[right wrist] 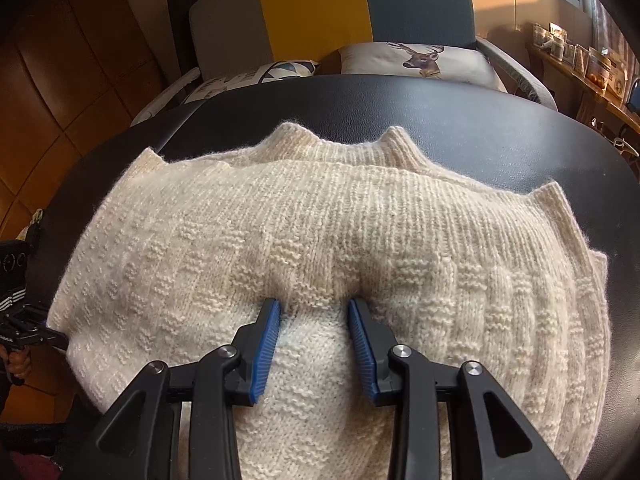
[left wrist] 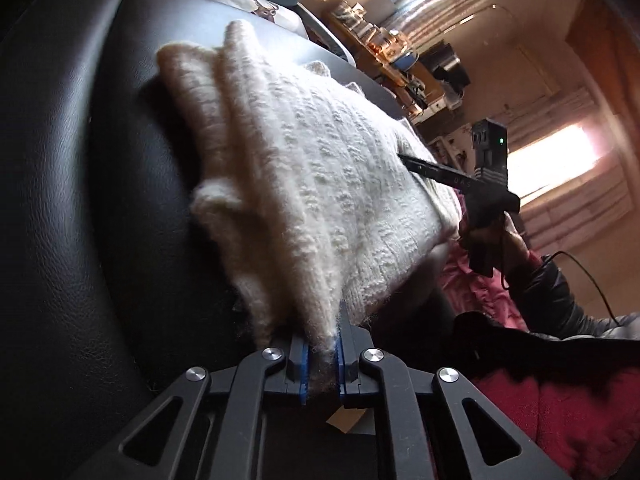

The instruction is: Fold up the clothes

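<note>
While left gripper pinches sweater edge, right gripper spread; deer cushion behind

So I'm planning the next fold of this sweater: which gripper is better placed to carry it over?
Left. The left gripper is already shut on the cream sweater at its edge. The right gripper is open, fingers merely pressed on the knit's top.

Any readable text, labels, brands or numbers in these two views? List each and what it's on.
"DAS": partial white lettering on the finger of the right gripper, left wrist view; the rest is unreadable.
White print on the left gripper body, right wrist view: too small and cut off to read.
Shelf packages: labels blurred.
White knit sweater: no text.
</note>
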Action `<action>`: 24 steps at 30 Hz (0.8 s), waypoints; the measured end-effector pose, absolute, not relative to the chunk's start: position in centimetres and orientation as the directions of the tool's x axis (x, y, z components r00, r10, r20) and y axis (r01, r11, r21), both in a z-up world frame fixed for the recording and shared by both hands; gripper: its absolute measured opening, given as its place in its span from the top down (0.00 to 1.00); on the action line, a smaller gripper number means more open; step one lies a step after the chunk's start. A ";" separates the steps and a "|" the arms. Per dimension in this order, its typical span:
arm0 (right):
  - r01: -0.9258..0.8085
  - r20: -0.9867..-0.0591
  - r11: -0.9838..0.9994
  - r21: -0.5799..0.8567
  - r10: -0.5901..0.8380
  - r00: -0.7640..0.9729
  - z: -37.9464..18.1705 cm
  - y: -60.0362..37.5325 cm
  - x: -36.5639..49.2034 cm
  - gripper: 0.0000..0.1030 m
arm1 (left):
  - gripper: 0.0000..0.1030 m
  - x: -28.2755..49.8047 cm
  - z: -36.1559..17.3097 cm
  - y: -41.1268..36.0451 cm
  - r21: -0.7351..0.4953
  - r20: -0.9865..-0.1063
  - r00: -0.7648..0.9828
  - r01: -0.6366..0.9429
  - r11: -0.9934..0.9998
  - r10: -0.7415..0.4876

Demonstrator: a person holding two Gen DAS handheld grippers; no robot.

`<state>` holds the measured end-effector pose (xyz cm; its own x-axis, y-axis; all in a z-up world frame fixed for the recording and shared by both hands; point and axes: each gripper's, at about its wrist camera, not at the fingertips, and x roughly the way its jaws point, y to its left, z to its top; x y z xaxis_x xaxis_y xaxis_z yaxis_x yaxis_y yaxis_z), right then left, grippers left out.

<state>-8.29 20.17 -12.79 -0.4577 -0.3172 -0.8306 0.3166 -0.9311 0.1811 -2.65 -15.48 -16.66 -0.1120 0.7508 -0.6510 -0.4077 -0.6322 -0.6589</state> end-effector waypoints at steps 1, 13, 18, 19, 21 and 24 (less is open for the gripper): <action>0.314 -0.827 -0.931 0.187 -0.322 -0.462 -12.8 20.2 -8.2 0.66 | 0.84 -2.8 -16.1 -15.7 -0.670 -0.641 -0.115 -0.400 -0.626 0.759; 0.276 -0.785 -0.903 0.330 -0.425 -0.452 -11.8 21.9 -8.5 0.64 | 0.47 -11.0 -12.9 -18.5 -0.669 -0.593 -0.386 -0.254 -0.699 0.707; 0.325 -0.779 -0.908 0.265 -0.400 -0.483 -9.7 21.4 -8.8 0.64 | 0.47 -15.1 -14.9 -16.0 -0.636 -0.660 -0.336 -0.227 -0.738 0.672; 0.328 -0.782 -0.909 0.258 -0.396 -0.481 -9.7 21.3 -9.1 0.64 | 0.47 -15.6 -15.2 -15.5 -0.631 -0.669 -0.324 -0.228 -0.741 0.669; 0.333 -0.789 -0.910 0.248 -0.389 -0.475 -9.8 21.3 -9.7 0.64 | 0.48 -16.8 -15.4 -14.4 -0.617 -0.678 -0.307 -0.258 -0.744 0.668; 0.321 -0.809 -0.922 0.216 -0.353 -0.470 -10.4 21.4 -11.2 0.64 | 0.93 -17.3 -15.2 -11.8 -0.536 -0.717 -0.327 -0.305 -0.787 0.615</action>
